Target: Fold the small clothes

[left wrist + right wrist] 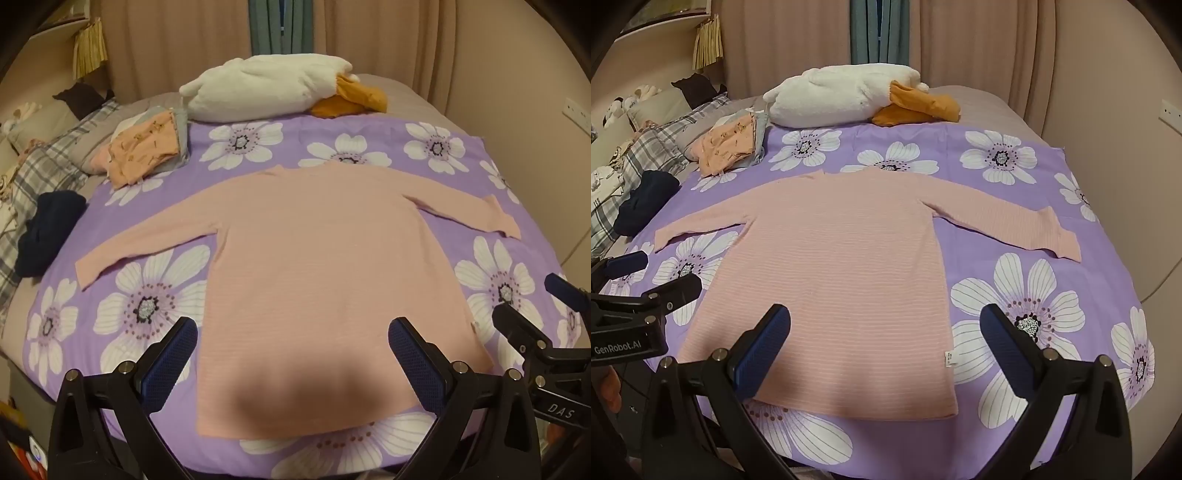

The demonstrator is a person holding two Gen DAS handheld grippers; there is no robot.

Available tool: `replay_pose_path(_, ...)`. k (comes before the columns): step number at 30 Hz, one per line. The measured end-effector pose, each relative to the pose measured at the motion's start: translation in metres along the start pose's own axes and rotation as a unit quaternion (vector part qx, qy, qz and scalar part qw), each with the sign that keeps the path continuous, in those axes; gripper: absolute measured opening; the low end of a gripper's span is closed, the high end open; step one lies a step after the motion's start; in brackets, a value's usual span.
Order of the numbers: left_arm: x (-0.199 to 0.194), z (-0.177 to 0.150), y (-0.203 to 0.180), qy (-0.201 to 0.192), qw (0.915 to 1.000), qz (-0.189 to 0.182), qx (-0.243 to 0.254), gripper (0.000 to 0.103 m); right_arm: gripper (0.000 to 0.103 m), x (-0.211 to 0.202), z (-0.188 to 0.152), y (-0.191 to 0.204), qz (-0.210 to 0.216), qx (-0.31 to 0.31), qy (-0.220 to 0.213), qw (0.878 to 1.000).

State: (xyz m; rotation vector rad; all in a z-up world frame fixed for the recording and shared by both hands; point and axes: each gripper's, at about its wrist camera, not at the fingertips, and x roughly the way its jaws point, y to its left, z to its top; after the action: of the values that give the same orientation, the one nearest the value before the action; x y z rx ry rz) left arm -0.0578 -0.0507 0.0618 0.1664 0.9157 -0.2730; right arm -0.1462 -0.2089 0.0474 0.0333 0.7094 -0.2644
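The pink long-sleeved top (831, 266) lay flat in the middle of the frame on the purple flowered sheet (1052, 280), both sleeves spread, hem nearest the cameras. The left gripper (293, 347) and right gripper (885, 332) both hung above the hem with jaws wide apart, holding nothing. The thin knit could slip or bunch if only one layer were pinched, and a low grab might catch the sheet too, dragging it. A folded pile (731, 149) at upper left and the white plush (834, 94) at the top left little spare room.
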Motion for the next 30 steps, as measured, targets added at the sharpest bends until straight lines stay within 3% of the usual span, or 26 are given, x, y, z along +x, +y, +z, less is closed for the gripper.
replay_pose_path(30,0.0048,-0.0066,-0.0032,0.001,1.0000,-0.002,0.005,0.102,0.103,0.0024,-0.0019,-0.0074,0.002,0.002,-0.002,1.000)
